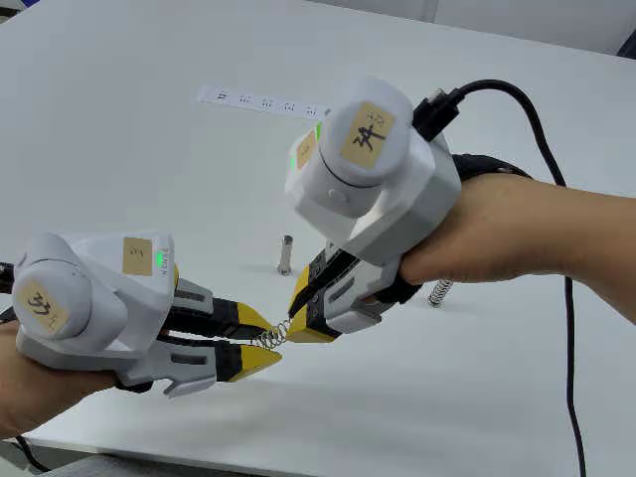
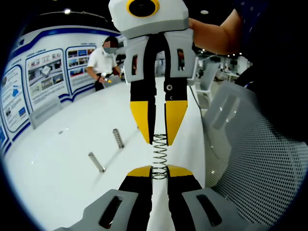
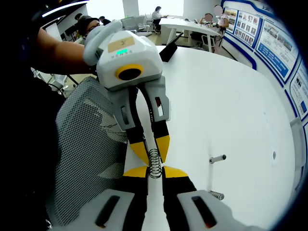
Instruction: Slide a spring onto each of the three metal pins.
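Two grippers share one thin steel coil spring (image 1: 273,336) over the near edge of the white counter (image 1: 149,149).
The left gripper (image 1: 270,343) fingers and the right gripper (image 1: 298,326) fingers each pinch one end; a short upright metal pin (image 1: 285,255) stands just beyond.

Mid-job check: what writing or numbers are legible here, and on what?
"34", apparently handwritten: tan label on the right hand-held gripper.
"33", apparently: tan sticker on the left hand-held gripper.
Smaller sticker on the left one: too faint.
Marks on the white strip on the table: too small to read.
Wall posters: blurred, unreadable.
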### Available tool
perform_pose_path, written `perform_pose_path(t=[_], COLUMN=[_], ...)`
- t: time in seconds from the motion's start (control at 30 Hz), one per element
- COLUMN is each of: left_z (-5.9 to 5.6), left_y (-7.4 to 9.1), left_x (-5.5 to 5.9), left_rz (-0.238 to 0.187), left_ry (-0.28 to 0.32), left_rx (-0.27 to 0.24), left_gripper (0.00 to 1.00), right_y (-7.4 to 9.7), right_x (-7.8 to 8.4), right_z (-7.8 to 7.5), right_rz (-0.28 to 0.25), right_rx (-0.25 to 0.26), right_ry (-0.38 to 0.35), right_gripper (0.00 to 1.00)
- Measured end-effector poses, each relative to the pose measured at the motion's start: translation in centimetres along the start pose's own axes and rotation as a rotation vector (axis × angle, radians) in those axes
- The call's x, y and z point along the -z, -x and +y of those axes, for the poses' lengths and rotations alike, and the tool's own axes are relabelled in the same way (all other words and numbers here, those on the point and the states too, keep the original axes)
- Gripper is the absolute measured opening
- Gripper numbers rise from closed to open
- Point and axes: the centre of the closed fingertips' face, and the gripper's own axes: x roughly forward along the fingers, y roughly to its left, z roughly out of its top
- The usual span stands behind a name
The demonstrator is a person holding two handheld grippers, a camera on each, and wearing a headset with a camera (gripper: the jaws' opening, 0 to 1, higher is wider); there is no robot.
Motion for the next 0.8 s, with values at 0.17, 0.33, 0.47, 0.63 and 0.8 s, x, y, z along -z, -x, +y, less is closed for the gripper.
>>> perform_pose_path(t=[0.17,0.33,0.47,0.63,0.8], left_z=[0.3,0.3,0.4,0.4,0.3], left_y=[0.4,0.4,0.3,0.0,-0.3], left_x=[-0.5,-1.1,-1.1,-1.2,-1.2], left_rz=[-0.033,-0.057,-0.059,-0.064,-0.05], left_ry=[0.02,0.019,0.021,0.039,0.025], left_rx=[-0.009,-0.008,-0.008,-0.006,-0.001], left_gripper=[0.1,0.1,0.1,0.11,0.11], right_y=[-0.3,-0.4,-0.4,-0.1,-0.2], right_x=[0.0,-0.3,-0.4,-0.9,-1.5], right_z=[-0.2,-0.1,-0.1,-0.2,-0.2], right_rz=[-0.022,-0.045,-0.054,-0.055,-0.051], right_rx=[0.0,-0.006,-0.007,-0.001,-0.007], right_ry=[-0.018,-0.037,-0.043,-0.04,-0.026], right_gripper=[0.16,0.15,0.12,0.12,0.11])
